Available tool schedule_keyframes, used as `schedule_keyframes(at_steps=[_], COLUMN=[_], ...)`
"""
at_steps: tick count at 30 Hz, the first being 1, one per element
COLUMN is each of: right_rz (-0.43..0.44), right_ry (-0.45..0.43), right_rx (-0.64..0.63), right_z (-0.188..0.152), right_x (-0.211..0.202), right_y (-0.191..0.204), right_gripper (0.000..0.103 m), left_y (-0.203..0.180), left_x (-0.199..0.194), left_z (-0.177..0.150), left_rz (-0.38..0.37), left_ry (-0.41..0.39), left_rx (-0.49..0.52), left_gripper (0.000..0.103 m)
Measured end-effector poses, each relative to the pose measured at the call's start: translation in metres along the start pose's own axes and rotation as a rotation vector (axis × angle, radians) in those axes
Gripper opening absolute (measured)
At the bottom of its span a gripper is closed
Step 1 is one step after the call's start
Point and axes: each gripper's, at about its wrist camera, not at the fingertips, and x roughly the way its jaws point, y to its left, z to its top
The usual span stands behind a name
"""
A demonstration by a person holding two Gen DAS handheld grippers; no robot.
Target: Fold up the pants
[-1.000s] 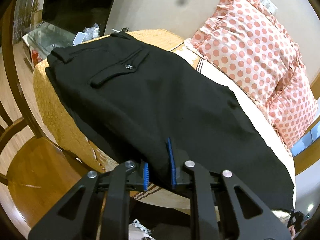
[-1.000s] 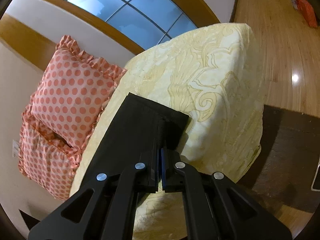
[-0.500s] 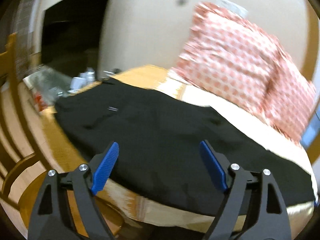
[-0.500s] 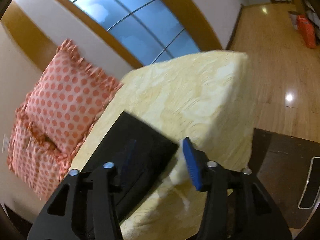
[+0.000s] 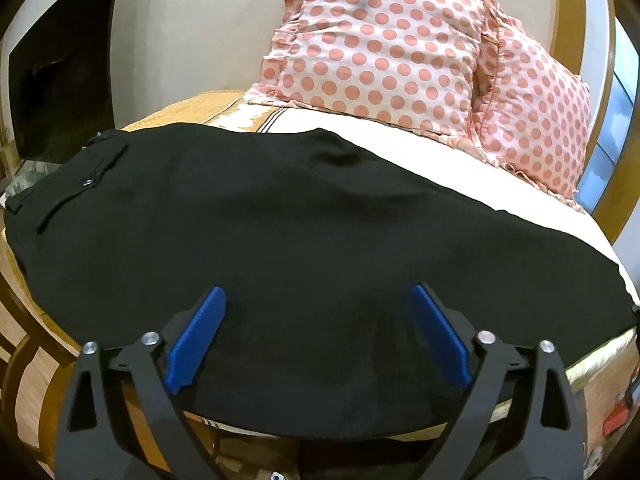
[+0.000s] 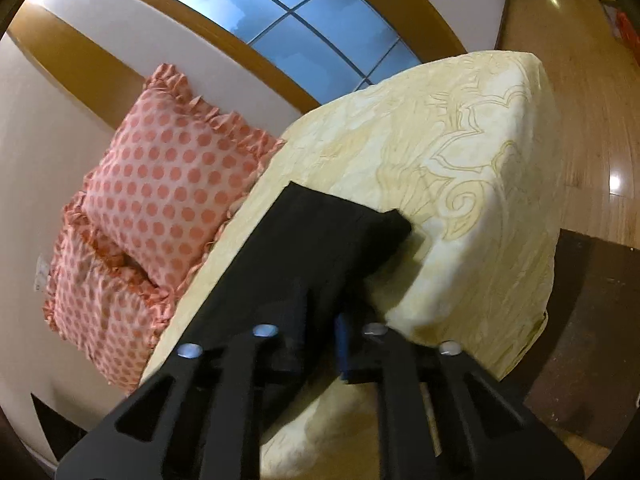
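Black pants (image 5: 304,220) span bed (image 6: 460,184); left gripper (image 5: 316,332) just spread, right gripper (image 6: 320,332) seemingly pinching the hem

Matt black cloth pants (image 5: 304,216) are lying between blue ribbed plastic pads (image 5: 196,336); beyond the fingertips, glossy wood floor (image 6: 580,92) is shining.

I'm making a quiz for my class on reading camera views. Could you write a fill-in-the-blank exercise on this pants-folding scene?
1. The pants lying on the bed are ____ in colour.
2. The left gripper has its jaws ____.
3. The pillows at the wall bear a pattern of ____.
4. The right gripper is shut on the ____.

Missing words: black; open; dots; pants
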Motion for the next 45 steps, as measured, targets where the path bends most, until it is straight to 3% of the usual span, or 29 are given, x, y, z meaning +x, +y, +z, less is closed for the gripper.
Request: schedule_keyframes(at_steps=[2,6,11,14,17,19,21,23,26,30,35,39,42,45], right_rz=[0.006,0.092,0.34,0.532,0.659,0.622,0.573,0.54,0.544,0.609,0.597,0.61,0.571,0.571], right_ry=[-0.02,-0.043,0.021,0.148,0.377,0.535,0.645,0.697,0.662,0.552,0.634,0.553,0.534,0.478], right_rx=[-0.042,-0.194,-0.439,-0.584,-0.745,-0.903,-0.948,-0.917,-0.896,-0.829,-1.045,-1.098,-1.222,-1.357], right_z=[0.0,-0.001,-0.043,-0.1,-0.185,-0.254,-0.292,-0.305,-0.295,-0.281,-0.334,-0.338,-0.359,-0.382], right_x=[-0.003,-0.011,-0.011,-0.005,0.014,0.034,0.052,0.064,0.065,0.05,0.049,0.037,0.032,0.017], right_y=[0.013,0.074,0.19,0.26,0.31,0.321,0.315,0.309,0.316,0.337,0.346,0.343,0.343,0.336], right_gripper=[0.005,0.005,0.005,0.005,0.005,0.005,0.005,0.005,0.005,0.005,0.005,0.005,0.006,0.023], left_y=[-0.003,-0.015,-0.009,-0.004,-0.003,-0.002,0.001,0.004,0.005,0.006,0.007,0.021,0.044,0.079], left_x=[0.0,0.004,0.001,-0.002,-0.002,-0.003,-0.004,-0.005,-0.006,-0.006,-0.007,-0.019,-0.033,-0.047], left_z=[-0.004,-0.014,-0.014,-0.014,-0.012,-0.012,-0.011,-0.011,-0.012,-0.013,-0.013,-0.009,-0.002,0.005], left_rz=[0.005,0.072,0.042,0.01,0.004,-0.006,-0.022,-0.043,-0.059,-0.066,-0.083,-0.136,-0.104,-0.042], left_ry=[-0.01,-0.034,-0.049,-0.059,-0.061,-0.064,-0.066,-0.07,-0.076,-0.083,-0.085,-0.095,-0.142,-0.184], left_rx=[0.034,0.122,0.092,0.067,0.055,0.04,0.026,0.017,0.013,0.004,-0.001,-0.059,-0.127,-0.227], left_gripper=[0.101,0.101,0.101,0.101,0.101,0.101,0.101,0.101,0.101,0.101,0.101,0.101,0.101,0.101])
